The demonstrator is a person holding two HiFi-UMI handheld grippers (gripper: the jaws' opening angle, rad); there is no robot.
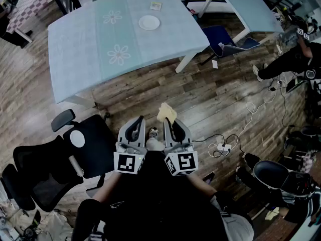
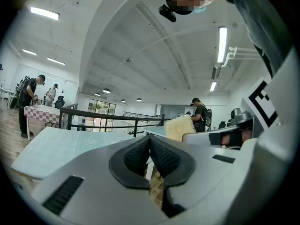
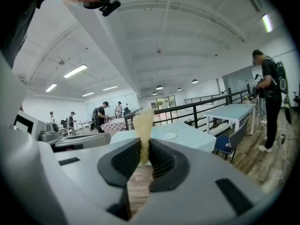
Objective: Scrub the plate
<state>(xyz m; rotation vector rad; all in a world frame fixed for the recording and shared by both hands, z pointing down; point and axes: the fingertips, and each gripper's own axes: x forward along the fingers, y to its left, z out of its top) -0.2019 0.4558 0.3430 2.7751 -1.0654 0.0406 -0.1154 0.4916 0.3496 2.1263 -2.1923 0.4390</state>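
Yellow and coarse, the scrub pad [image 1: 167, 113] stands upright in the right gripper [image 3: 142, 157]. Its dark ribbed jaws are pressed together on the pad's lower edge, so most of the pad rises above them. The left gripper [image 2: 150, 148] sits just beside it at 9 o'clock, its jaws brought fully together, pads touching, with nothing between them. Both grippers are held low in front of the person, over the wooden plank floor [image 1: 200, 99] and well apart from the table. The white plate [image 1: 149, 22] lies at 12 o'clock from the grippers, on the far half of a pale blue table [image 1: 80, 59] printed with white flowers. A small flat item [image 1: 156, 6], too small to identify, lies just beyond the plate. A black office chair [image 1: 55, 169] stands at 8 o'clock, near the person's left side. At 3 o'clock a white power strip [image 1: 223, 147] lies on the floor with cables trailing from it, and another person's legs [image 1: 283, 63] reach in at 2 o'clock.
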